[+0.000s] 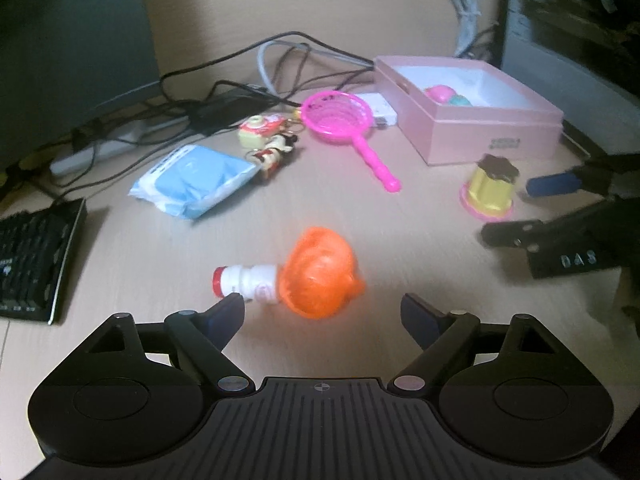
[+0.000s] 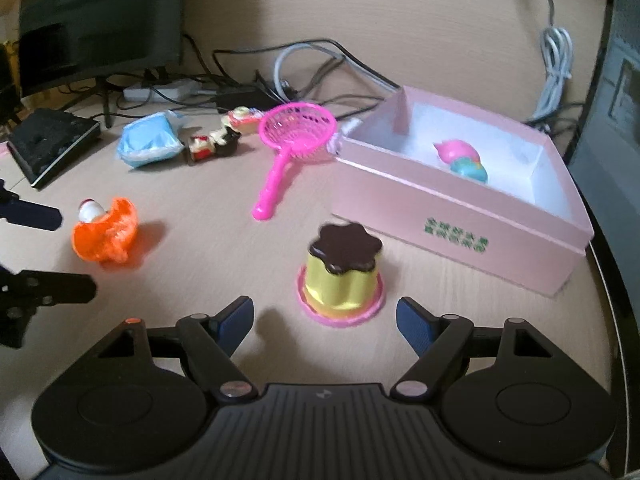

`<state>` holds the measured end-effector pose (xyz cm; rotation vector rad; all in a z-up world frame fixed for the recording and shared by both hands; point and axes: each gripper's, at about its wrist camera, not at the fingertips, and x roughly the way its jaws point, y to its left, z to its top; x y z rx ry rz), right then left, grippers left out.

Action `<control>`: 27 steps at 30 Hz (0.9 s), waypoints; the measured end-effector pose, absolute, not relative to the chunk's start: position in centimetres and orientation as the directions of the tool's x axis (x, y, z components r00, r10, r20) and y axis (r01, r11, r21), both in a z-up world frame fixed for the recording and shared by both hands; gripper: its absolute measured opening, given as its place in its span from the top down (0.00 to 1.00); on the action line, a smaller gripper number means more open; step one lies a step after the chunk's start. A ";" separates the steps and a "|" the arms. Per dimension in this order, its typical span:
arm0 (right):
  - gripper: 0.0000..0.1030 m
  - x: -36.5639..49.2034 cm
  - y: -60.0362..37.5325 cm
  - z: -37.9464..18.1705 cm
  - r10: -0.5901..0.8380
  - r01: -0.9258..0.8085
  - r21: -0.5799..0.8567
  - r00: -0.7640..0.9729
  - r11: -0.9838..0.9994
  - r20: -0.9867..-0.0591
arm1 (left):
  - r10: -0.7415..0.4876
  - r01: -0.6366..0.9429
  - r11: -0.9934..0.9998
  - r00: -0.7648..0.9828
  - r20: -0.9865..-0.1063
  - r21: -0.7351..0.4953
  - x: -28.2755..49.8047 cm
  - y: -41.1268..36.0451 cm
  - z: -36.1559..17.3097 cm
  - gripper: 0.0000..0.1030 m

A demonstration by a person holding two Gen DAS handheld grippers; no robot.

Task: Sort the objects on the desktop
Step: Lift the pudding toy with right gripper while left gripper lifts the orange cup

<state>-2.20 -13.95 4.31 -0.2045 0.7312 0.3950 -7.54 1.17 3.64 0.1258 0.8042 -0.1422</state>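
**Desk state: both claws spread, toys loose beside the pink box**

Landmark: the pink box (image 2: 460, 216), open-topped with a white lining and a green printed mark on its front wall. A pink toy (image 2: 456, 150) and a teal toy (image 2: 470, 170) lie inside it, touching each other.

Left gripper (image 1: 323, 314): fingers spread wide, holding nothing. The orange toy (image 1: 320, 272) lies on its side just ahead of the fingertips, well to the left of the box. It has a ruffled, translucent orange body joined to a small white bottle (image 1: 250, 282) with a red cap. The left fingertip (image 1: 230, 312) sits right at the bottle; contact cannot be confirmed.

Right gripper (image 2: 325, 320): fingers spread wide, holding nothing. The pudding toy (image 2: 342, 276) stands upright in front of the box, near its front wall, just ahead of the gap between the fingertips. It has a glossy yellow fluted body, a dark brown flower-shaped top and a pink round base.

Left of the box: a pink plastic strainer (image 2: 294, 136) with its handle toward the camera, then two small figurines (image 2: 212, 142), then a blue packet (image 2: 148, 142). Cables (image 2: 304, 64) lie behind the box.
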 end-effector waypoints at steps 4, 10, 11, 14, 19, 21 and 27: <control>0.23 -2.7 -13.7 4.5 0.285 -0.432 -0.052 0.676 0.901 -0.680 | -0.079 0.151 0.988 0.699 -0.711 0.040 -6.7 1.8 3.5 0.14; 0.23 -2.2 -13.5 4.4 0.273 -0.426 -0.063 0.680 0.903 -0.681 | -0.077 0.149 0.988 0.670 -0.738 0.032 -6.0 1.5 3.3 0.17; 0.23 -1.8 -13.5 4.3 0.272 -0.421 -0.057 0.679 0.905 -0.682 | -0.074 0.143 0.989 0.664 -0.744 0.029 -5.8 1.3 3.2 0.17; 0.23 -0.8 -13.3 3.8 0.269 -0.402 -0.035 0.672 0.915 -0.690 | -0.043 0.119 0.992 0.656 -0.753 0.047 -5.0 0.3 2.6 0.19; 0.40 0.2 -13.0 3.7 0.254 -0.386 -0.033 0.668 0.922 -0.699 | -0.013 0.089 0.994 0.658 -0.753 0.061 -3.7 0.0 1.9 0.40; 0.50 0.5 -12.7 3.8 0.255 -0.403 -0.051 0.666 0.914 -0.701 | -0.014 0.084 0.995 0.657 -0.754 0.055 -3.5 0.1 1.8 0.44; 0.53 0.8 -12.8 4.2 0.270 -0.427 -0.037 0.634 0.904 -0.725 | -0.056 0.138 0.989 0.659 -0.750 0.047 -4.3 -0.1 2.6 0.44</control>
